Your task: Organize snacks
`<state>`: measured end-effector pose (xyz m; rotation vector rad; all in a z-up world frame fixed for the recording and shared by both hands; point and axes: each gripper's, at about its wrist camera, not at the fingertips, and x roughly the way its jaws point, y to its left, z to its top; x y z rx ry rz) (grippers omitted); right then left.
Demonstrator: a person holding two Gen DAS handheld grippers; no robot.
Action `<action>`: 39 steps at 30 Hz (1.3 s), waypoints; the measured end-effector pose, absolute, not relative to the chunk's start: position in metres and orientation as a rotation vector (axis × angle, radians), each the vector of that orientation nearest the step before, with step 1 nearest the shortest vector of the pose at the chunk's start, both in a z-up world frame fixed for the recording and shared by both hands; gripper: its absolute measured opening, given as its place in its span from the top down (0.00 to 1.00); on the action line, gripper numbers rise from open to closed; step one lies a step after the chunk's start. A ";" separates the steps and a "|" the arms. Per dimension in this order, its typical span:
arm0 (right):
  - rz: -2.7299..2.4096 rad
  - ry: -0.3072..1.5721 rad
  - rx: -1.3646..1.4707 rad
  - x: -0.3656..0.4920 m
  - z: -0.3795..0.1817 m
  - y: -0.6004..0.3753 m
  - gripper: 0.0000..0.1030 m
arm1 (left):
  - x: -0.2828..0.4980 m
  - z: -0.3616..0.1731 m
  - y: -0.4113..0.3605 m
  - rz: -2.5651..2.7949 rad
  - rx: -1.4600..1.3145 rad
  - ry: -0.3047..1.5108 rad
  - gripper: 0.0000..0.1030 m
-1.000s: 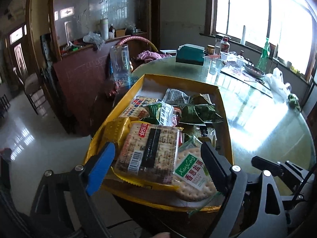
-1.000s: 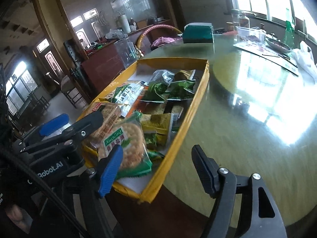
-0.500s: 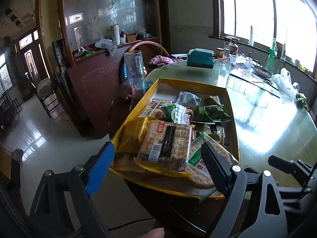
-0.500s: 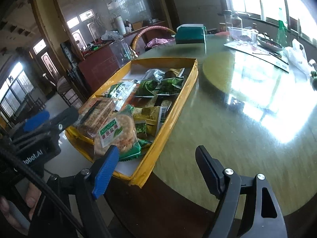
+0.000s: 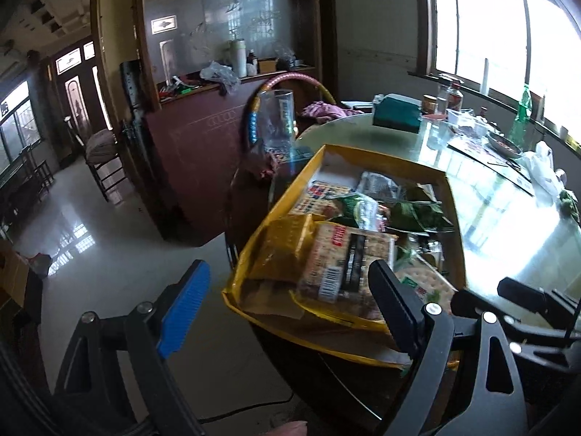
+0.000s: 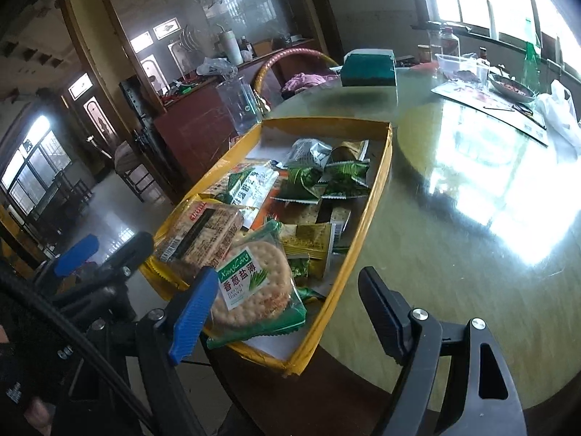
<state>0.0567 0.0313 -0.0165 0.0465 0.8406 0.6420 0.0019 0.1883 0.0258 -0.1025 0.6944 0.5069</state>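
A shallow yellow box (image 5: pixel 290 189) of snack packs sits at the near edge of the round table (image 6: pixel 454 247). It holds a square cracker pack (image 5: pixel 345 258), a round cracker pack (image 6: pixel 250 287), green packets (image 6: pixel 326 181) and several more. My left gripper (image 5: pixel 287 272) is open and empty, hovering off the box's near left corner. Its blue finger (image 6: pixel 76 254) shows at the left of the right wrist view. My right gripper (image 6: pixel 288 279) stands wide open with nothing held, low over the box's near end by the round cracker pack.
A green box (image 6: pixel 366 69) stands at the table's far side, with a clear tub (image 6: pixel 461 65), bottles, a bowl (image 6: pixel 512 89) and a white bag (image 6: pixel 559 109) at the right. A clear jug (image 5: pixel 277 120) and a chair (image 6: pixel 290 58) sit beyond the yellow box. Tiled floor (image 5: pixel 90 254) lies left.
My left gripper has drawn back and off to the left, away from the cracker pack it hung over. The right gripper has barely shifted. The snacks lie as before.
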 end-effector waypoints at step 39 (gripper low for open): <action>0.637 0.827 0.146 0.044 -0.017 0.022 0.23 | -0.010 0.016 0.199 0.500 -0.098 0.721 0.14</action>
